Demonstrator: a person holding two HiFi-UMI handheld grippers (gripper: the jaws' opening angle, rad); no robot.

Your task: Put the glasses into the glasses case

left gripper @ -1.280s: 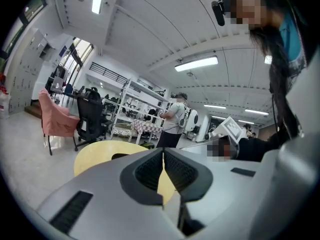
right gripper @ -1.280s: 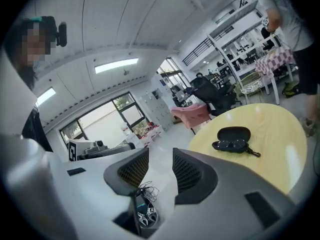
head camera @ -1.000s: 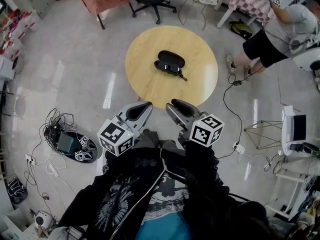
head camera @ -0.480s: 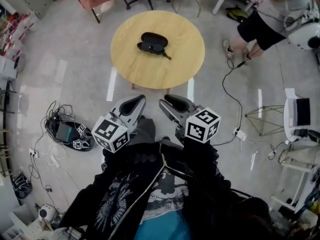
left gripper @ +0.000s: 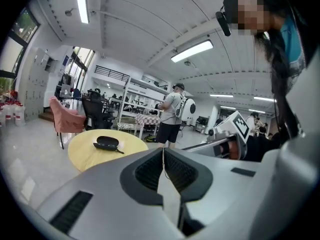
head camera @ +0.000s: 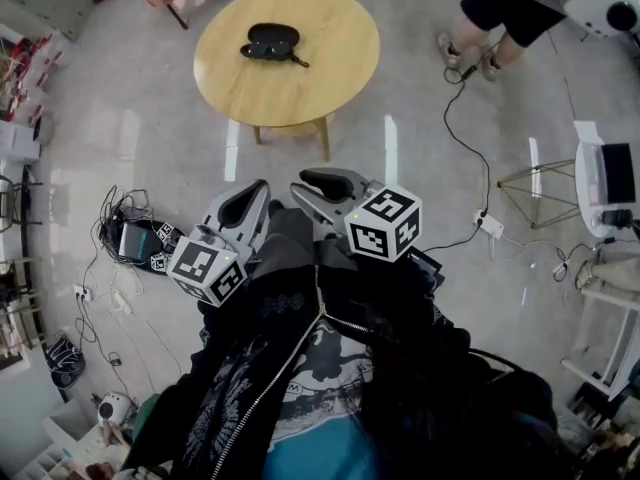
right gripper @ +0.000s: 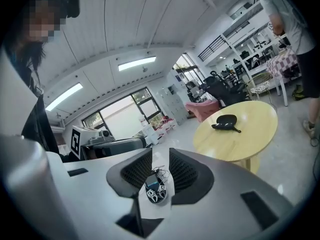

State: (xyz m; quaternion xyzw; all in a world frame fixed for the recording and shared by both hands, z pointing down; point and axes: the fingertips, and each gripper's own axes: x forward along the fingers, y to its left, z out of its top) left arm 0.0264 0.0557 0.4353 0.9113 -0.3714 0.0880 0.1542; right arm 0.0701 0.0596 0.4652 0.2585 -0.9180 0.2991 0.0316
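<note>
Well short of the tabletop (head camera: 300, 88), the left gripper (head camera: 250, 196) sits closed; the empty right gripper (head camera: 322, 184), jaws slightly apart, has just been closing. Reopen both before reaching the glasses (head camera: 270, 54).

**Black jacket, grey tools**

You are wearing a black zip-up jacket (head camera: 420, 368) open over a grey printed T-shirt (head camera: 318, 373) and a teal layer (head camera: 320, 460). Black sleeves (head camera: 405, 293) are leading to the grey plastic left gripper (head camera: 257, 187) and grey plastic right gripper (head camera: 305, 182). Each is carrying a white cube with black square markers (head camera: 383, 222). The right one's jaws have just been closing, with nothing between them.
</note>
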